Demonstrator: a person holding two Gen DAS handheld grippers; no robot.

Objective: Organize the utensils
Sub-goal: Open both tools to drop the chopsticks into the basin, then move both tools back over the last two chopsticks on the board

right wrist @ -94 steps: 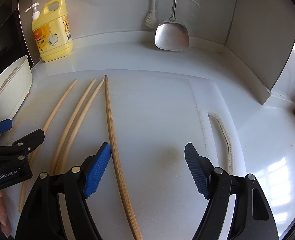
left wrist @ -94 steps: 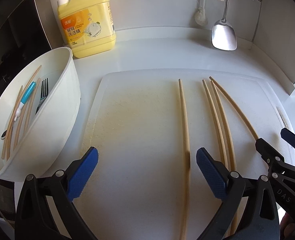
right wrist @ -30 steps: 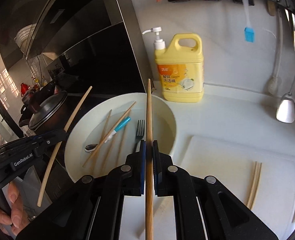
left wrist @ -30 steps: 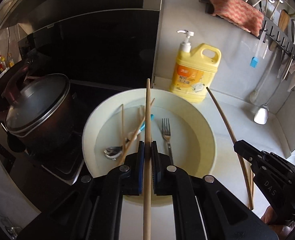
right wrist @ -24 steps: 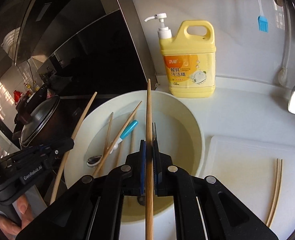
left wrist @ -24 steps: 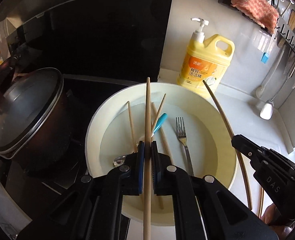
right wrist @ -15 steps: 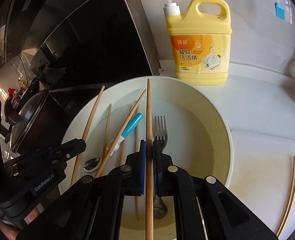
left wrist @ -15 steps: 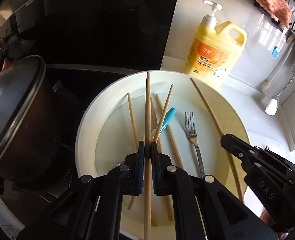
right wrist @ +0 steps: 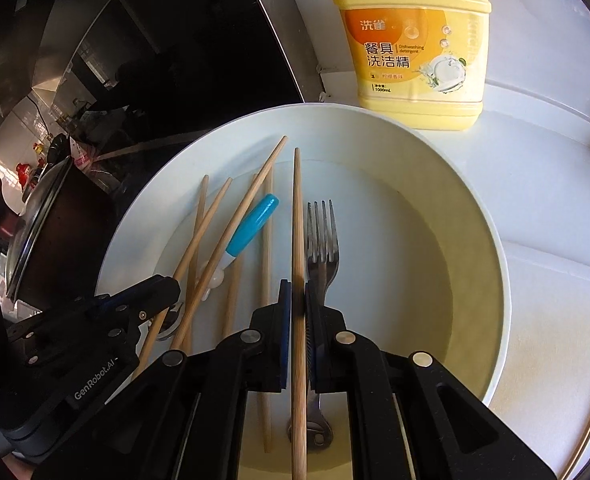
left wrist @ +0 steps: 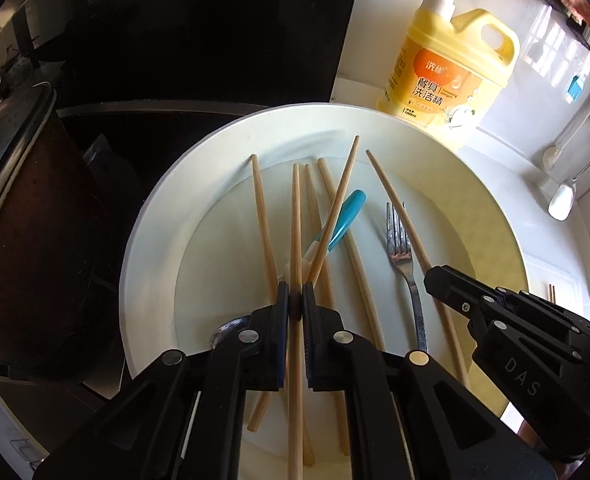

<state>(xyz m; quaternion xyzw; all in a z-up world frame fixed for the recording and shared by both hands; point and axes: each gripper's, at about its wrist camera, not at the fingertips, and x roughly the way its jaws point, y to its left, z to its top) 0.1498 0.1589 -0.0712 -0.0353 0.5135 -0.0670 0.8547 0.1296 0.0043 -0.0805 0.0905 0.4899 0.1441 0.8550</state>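
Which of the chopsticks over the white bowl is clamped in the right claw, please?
It is the chopstick running straight up the middle of the right wrist view, just left of the fork. The right claw pinches it; the one farther left sits in the left claw.

White basin [left wrist: 151, 240], tan chopsticks [right wrist: 267, 264], blue-handled spoon [right wrist: 251, 228], yellow detergent bottle [right wrist: 411, 60]

A home kitchen. A yellow pump bottle of dish detergent [left wrist: 447, 76] stands on the white counter [right wrist: 543, 168] at the far side, against a white wall. At the left, a lidded dark cooking pot [left wrist: 19, 216] sits before a black glossy backsplash. Utensils hang on the far right wall [left wrist: 567, 184], and a white basin [right wrist: 491, 264] holds chopsticks and a fork.
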